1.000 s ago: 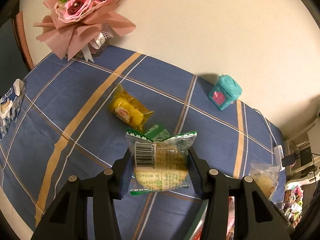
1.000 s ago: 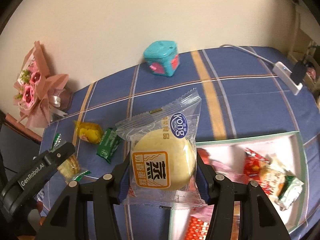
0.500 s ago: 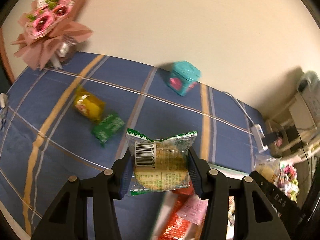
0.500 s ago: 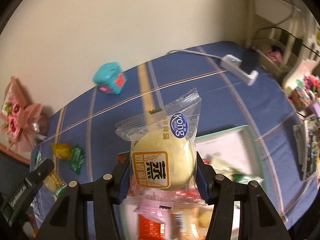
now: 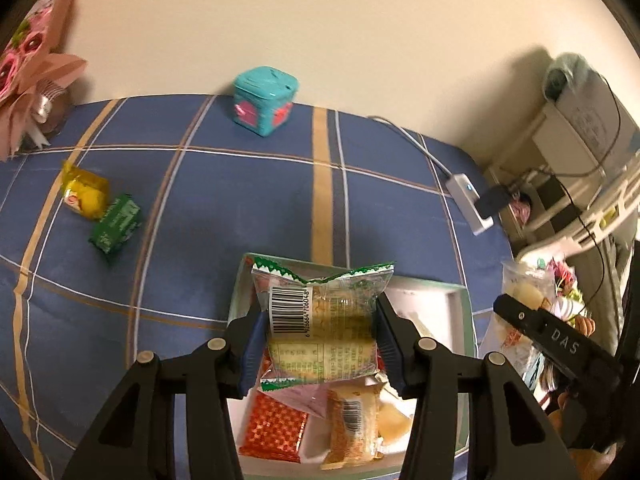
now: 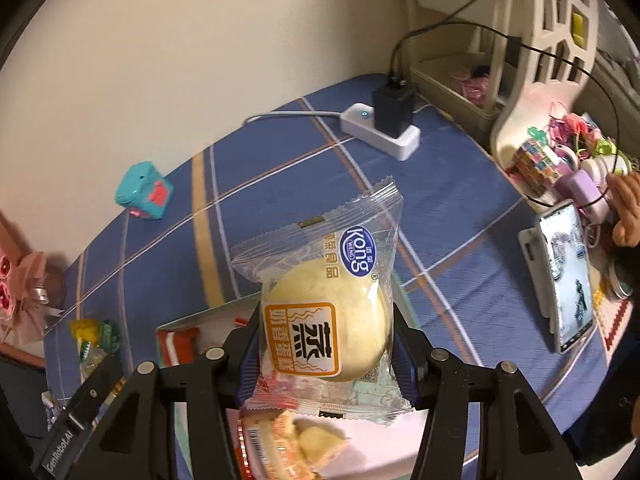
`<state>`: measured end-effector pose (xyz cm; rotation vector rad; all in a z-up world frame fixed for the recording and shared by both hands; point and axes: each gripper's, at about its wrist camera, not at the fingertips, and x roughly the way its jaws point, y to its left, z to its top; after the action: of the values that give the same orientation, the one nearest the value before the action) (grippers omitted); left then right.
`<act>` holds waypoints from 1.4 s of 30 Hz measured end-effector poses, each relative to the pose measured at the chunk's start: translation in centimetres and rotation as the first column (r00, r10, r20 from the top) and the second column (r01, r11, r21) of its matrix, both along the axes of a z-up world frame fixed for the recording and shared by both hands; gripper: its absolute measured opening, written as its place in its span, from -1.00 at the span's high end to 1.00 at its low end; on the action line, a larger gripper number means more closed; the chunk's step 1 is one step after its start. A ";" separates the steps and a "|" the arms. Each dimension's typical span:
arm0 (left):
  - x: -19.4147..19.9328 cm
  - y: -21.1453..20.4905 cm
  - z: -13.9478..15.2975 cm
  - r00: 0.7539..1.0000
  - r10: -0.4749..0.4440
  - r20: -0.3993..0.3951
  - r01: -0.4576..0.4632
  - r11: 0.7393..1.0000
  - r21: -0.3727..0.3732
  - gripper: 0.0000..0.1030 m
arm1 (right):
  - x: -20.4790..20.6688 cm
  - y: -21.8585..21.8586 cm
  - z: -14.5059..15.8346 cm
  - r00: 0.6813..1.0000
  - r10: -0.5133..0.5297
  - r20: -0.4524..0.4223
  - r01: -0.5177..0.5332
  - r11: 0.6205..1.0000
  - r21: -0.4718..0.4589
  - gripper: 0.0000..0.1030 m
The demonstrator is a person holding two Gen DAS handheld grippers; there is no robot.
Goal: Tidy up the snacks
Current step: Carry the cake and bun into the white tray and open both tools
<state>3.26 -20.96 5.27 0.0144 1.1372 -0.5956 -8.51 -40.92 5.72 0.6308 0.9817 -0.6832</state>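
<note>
Pinching one packet each, left hand-held gripper [image 5: 320,338] and right hand-held gripper [image 6: 325,350] flank two loose snacks.

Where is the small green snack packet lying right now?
In the left wrist view, the green packet lies on the blue tablecloth at far left, touching the yellow packet, well outside the tray.

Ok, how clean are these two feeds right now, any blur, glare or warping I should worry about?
Left wrist view: the green-edged snack pack in the left hand-held gripper is sharp, its barcode legible; the tablecloth lines bow from the fisheye; corners are black. Right wrist view: the bun packet is crisp with mild film glare, but the snacks in the box below it are smeared.
</note>
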 end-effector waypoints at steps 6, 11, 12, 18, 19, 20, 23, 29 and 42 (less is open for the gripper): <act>-0.9 -1.5 -0.8 0.999 -0.045 -0.004 0.045 0.998 0.038 -0.01 | 0.0 -0.2 -0.5 1.000 0.009 -0.008 -0.009 1.000 0.017 -0.12; -1.1 -2.2 -1.8 0.998 -0.066 -0.025 0.067 0.996 0.061 -0.01 | 0.7 0.3 -0.9 0.999 0.032 -0.013 -0.032 0.999 0.025 -0.12; -1.2 -2.4 -1.9 0.997 -0.069 -0.026 0.071 0.995 0.067 -0.01 | 0.8 0.3 -1.1 0.999 0.037 -0.017 -0.036 0.999 0.027 -0.12; -1.8 -3.5 -3.4 0.994 -0.099 -0.043 0.103 0.987 0.122 -0.01 | 1.6 0.5 -3.5 0.995 0.059 -0.085 -0.054 0.997 0.057 -0.12; -2.0 -3.8 -3.9 0.993 -0.106 -0.051 0.112 0.985 0.133 -0.01 | 1.7 0.5 -4.0 0.994 0.061 -0.095 -0.055 0.996 0.066 -0.13; -2.1 -4.0 -4.2 0.992 -0.111 -0.055 0.118 0.983 0.141 -0.01 | 1.8 0.5 -4.6 0.992 0.064 -0.105 -0.056 0.995 0.077 -0.13; -2.6 -4.7 -5.2 0.990 -0.127 -0.060 0.136 0.974 0.179 -0.01 | 2.2 0.6 -5.9 0.988 0.074 -0.135 -0.062 0.994 0.090 -0.13; -3.3 -5.7 -6.9 0.987 -0.149 -0.066 0.161 0.957 0.240 -0.01 | 2.9 1.1 -8.7 0.970 0.100 -0.220 -0.078 0.991 0.109 -0.13; -4.5 -6.7 -8.1 0.980 -0.183 -0.072 0.196 0.938 0.286 -0.30 | 3.4 1.5 -9.9 0.959 0.118 -0.256 -0.096 0.991 0.097 -0.46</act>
<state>-1.21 -27.63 -2.79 0.3708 1.2679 -0.5960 -5.13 -39.38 -4.18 0.5646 1.2863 -0.6418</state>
